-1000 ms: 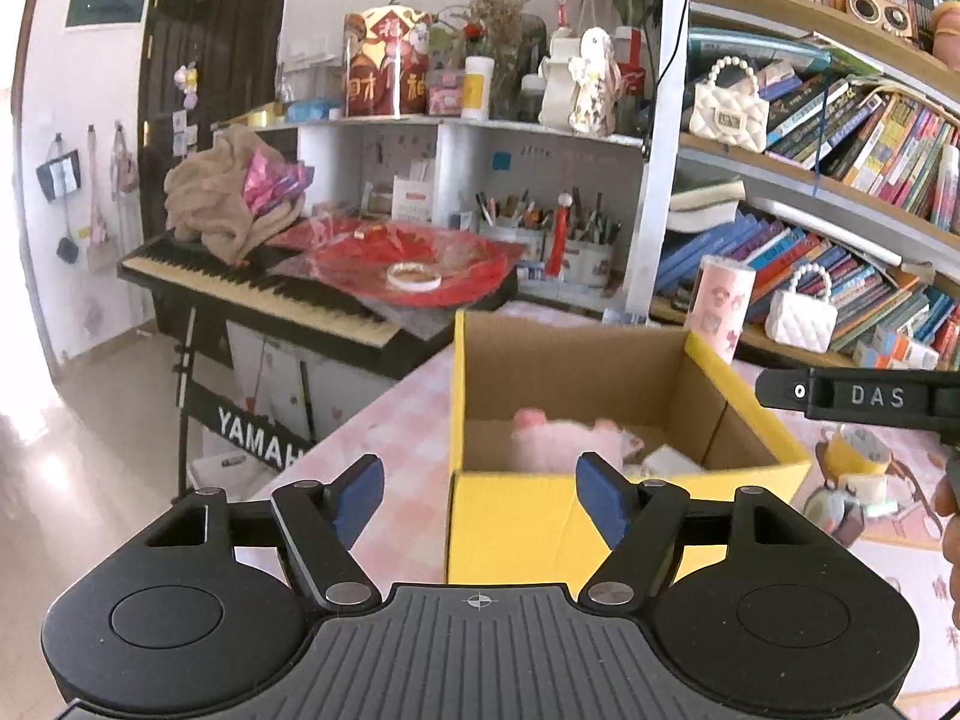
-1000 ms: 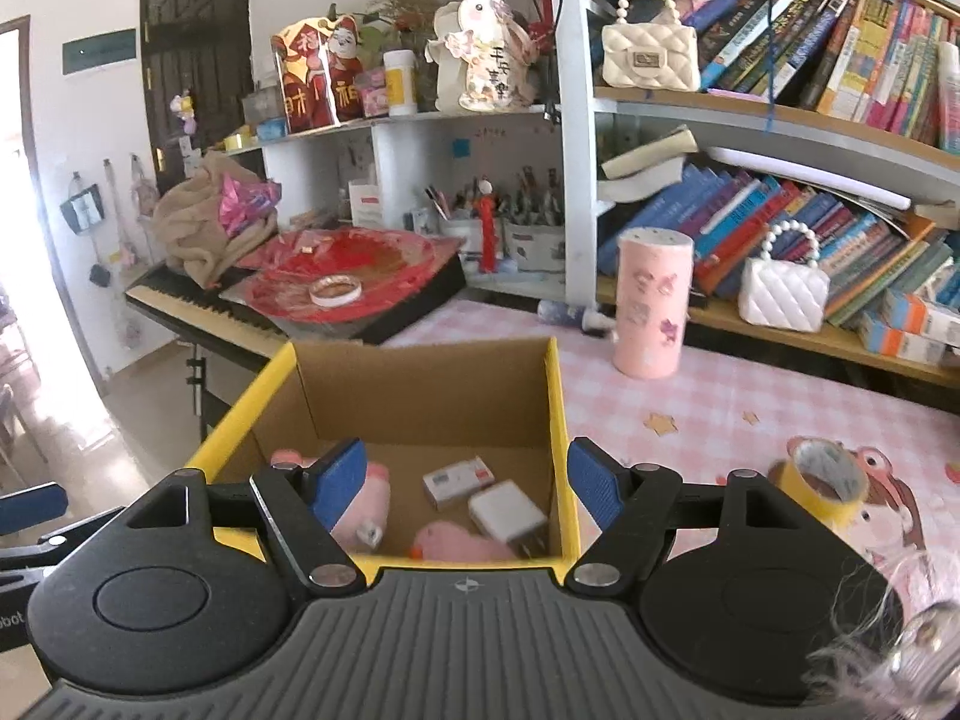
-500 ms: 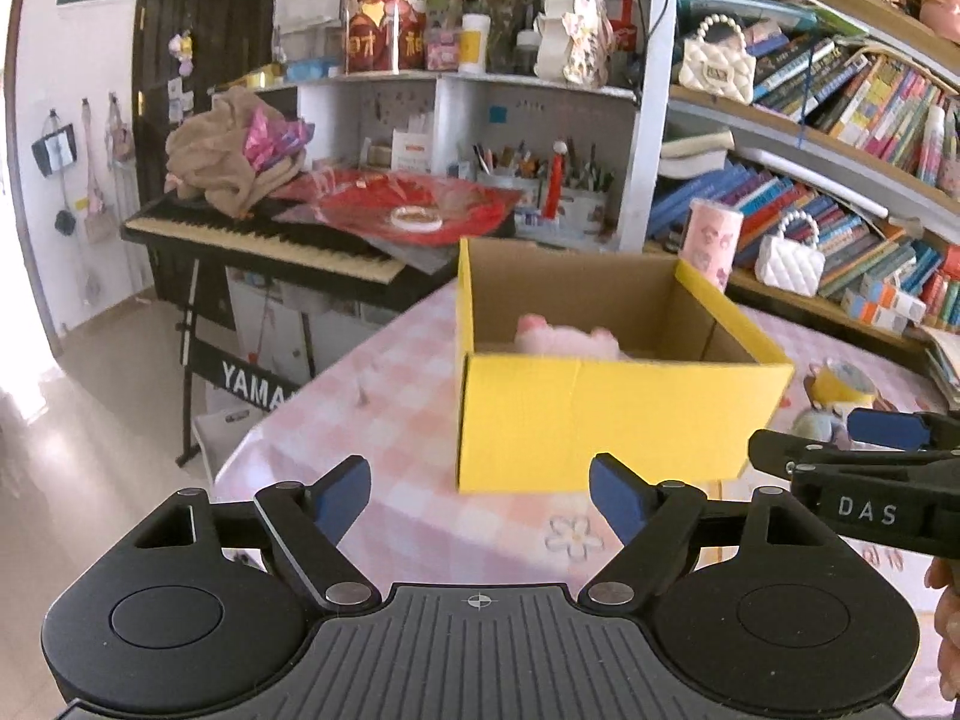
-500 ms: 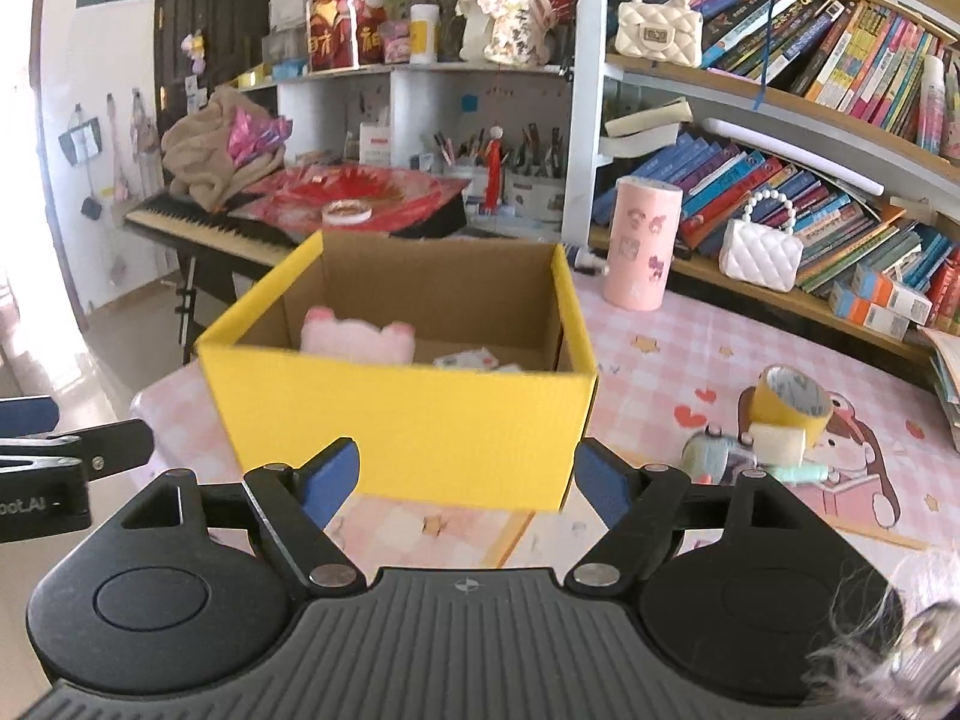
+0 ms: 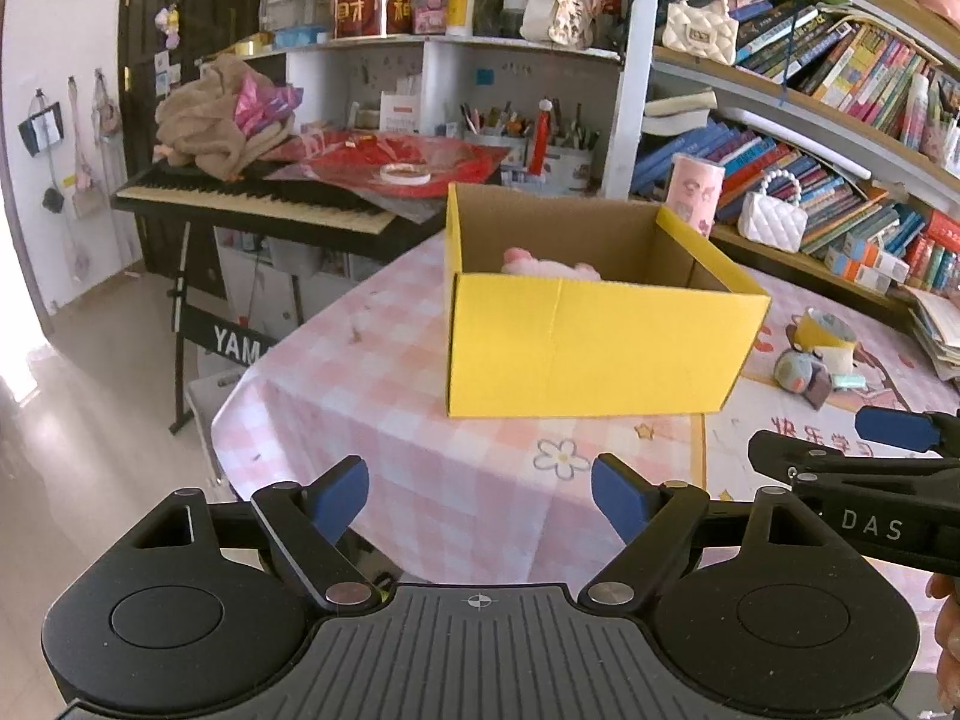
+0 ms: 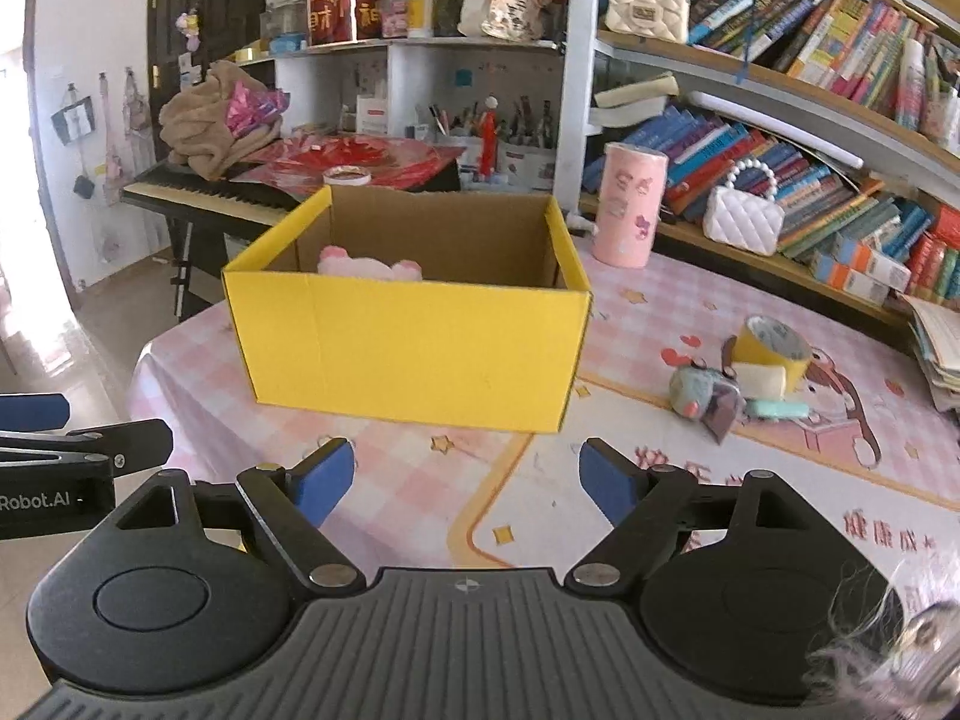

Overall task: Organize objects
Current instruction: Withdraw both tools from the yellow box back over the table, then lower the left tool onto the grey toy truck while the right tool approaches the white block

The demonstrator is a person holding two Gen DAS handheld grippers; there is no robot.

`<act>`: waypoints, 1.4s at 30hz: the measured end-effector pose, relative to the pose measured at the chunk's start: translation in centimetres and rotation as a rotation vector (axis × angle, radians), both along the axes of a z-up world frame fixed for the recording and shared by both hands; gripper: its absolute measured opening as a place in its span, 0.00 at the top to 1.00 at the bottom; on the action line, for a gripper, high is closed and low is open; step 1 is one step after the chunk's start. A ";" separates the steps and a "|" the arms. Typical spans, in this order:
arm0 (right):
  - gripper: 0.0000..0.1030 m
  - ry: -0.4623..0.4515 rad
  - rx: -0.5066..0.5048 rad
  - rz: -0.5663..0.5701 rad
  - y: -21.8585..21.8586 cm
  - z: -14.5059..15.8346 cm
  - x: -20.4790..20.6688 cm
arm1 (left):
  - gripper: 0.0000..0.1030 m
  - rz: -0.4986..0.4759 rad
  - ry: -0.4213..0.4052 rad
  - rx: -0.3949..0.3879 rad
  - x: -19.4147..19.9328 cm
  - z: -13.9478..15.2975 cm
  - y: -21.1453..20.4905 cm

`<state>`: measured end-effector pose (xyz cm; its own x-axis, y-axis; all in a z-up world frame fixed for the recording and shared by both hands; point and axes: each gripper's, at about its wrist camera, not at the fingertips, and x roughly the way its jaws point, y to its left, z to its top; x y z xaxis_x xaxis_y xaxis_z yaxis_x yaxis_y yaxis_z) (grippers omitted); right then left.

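Off to my left a black keyboard (image 5: 252,204) stands on its stand, with a heap of tan cloth (image 5: 207,120) lying on its far end and a red sheet (image 5: 396,162) spread beside it, a roll of white tape (image 5: 406,173) resting on top. Ahead, a shelf of books (image 6: 798,138) holds two white quilted handbags (image 6: 743,216). A pink checked tablecloth (image 5: 384,396) covers my table.
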<state>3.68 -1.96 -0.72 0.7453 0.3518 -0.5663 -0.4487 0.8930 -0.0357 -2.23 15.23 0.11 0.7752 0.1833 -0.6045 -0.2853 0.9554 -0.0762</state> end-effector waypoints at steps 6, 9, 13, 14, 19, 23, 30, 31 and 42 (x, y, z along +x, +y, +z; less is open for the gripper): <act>0.18 0.010 0.001 -0.053 -1.2 -0.5 -1.4 | 0.19 -0.038 0.015 -0.005 -0.5 -0.3 -0.8; 0.17 0.014 0.002 -0.080 -1.9 -0.6 -1.9 | 0.19 -0.060 0.019 -0.003 -0.7 -0.4 -1.3; 0.17 0.013 0.005 -0.114 -2.8 -0.7 -2.4 | 0.18 -0.095 0.023 -0.003 -0.8 -0.5 -1.9; 0.17 0.012 0.006 -0.125 -3.1 -0.7 -2.6 | 0.18 -0.103 0.023 -0.004 -0.8 -0.5 -2.1; 0.16 0.011 0.004 -0.178 -4.4 -0.7 -3.1 | 0.12 -0.154 0.011 -0.005 -0.6 -0.5 -3.3; 0.16 0.013 -0.005 -0.223 -5.7 -0.9 -3.7 | 0.11 -0.205 0.015 -0.015 -0.1 -0.7 -4.5; 0.15 0.017 -0.008 -0.338 -8.6 -1.0 -4.3 | 0.11 -0.306 0.013 -0.019 1.1 -0.8 -6.9; 0.15 0.018 -0.010 -0.355 -9.0 -1.0 -4.4 | 0.11 -0.318 0.014 -0.020 1.3 -0.8 -7.2; 0.15 0.026 -0.032 -0.443 -12.0 -1.2 -4.5 | 0.11 -0.392 0.024 -0.041 2.9 -1.2 -9.8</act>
